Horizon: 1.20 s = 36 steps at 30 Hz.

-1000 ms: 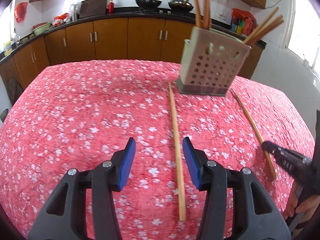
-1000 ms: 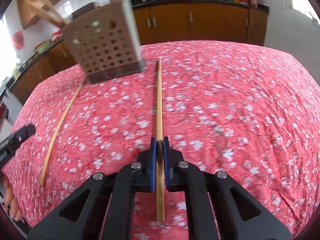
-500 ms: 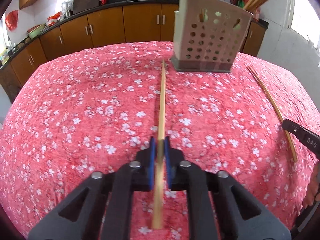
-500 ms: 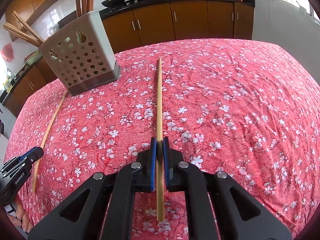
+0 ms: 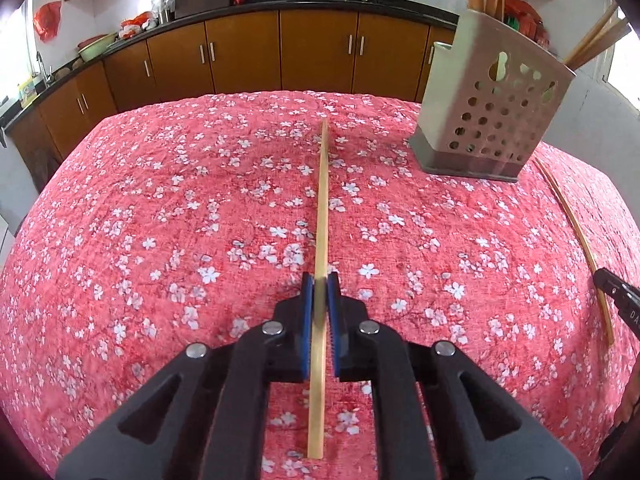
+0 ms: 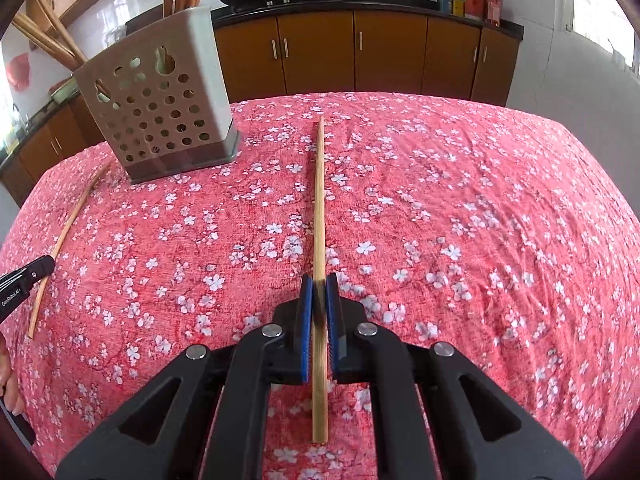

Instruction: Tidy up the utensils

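Left gripper: the black two-finger left gripper (image 5: pixel 320 280) with blue pads is sitting at lower centre of its own view, its jaws having just been closing, and it is now pinching a long pale wooden chopstick (image 5: pixel 322 208) between the pads.
Left chopstick: it is running straight up the middle of the frame, its far tip pointing toward the cabinets, its near end poking out below the jaws.
Right gripper: the matching black right gripper (image 6: pixel 319 280) is clamping tight on a second pale wooden chopstick (image 6: pixel 319 200), also lying up the centre of its view.
Cross views: the right gripper's tip is showing at the right edge of the left view, beside the chopstick it is gripping; the left gripper's tip is showing at the left edge of the right view.
Holder: a beige perforated plastic utensil holder (image 5: pixel 488 120) on a dark grey base is standing at upper right in the left view, upper left in the right view, with wooden sticks rising out of its top.
Table: a red tablecloth (image 5: pixel 160 220) with white blossoms is covering the table.
Background: brown kitchen cabinets (image 5: pixel 244 56) are lining the far wall.
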Motion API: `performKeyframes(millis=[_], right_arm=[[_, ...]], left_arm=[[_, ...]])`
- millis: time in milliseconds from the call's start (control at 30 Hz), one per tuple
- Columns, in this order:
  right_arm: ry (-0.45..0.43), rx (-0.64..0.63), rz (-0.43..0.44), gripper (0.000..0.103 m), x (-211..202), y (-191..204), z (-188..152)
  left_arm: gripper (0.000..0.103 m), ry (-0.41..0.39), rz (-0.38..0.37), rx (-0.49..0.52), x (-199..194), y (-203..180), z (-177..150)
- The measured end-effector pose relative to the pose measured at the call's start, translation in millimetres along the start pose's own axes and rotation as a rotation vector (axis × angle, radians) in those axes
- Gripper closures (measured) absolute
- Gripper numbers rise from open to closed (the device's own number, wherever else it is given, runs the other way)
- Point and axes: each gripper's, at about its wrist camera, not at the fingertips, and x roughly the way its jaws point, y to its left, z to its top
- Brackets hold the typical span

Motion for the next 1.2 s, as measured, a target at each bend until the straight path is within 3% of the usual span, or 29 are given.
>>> performKeyframes(millis=[267, 1200], right_arm=[[0.0, 0.017, 0.019, 0.095, 0.8, -4.2, -0.6], [-0.002, 0.004, -0.001, 0.095, -3.6, -3.6, -3.8]], left_arm=[[0.092, -0.001, -0.034, -0.03, -3.2, 6.3, -4.5], [0.092, 0.004, -0.03, -0.037, -4.7, 7.1, -3.4]])
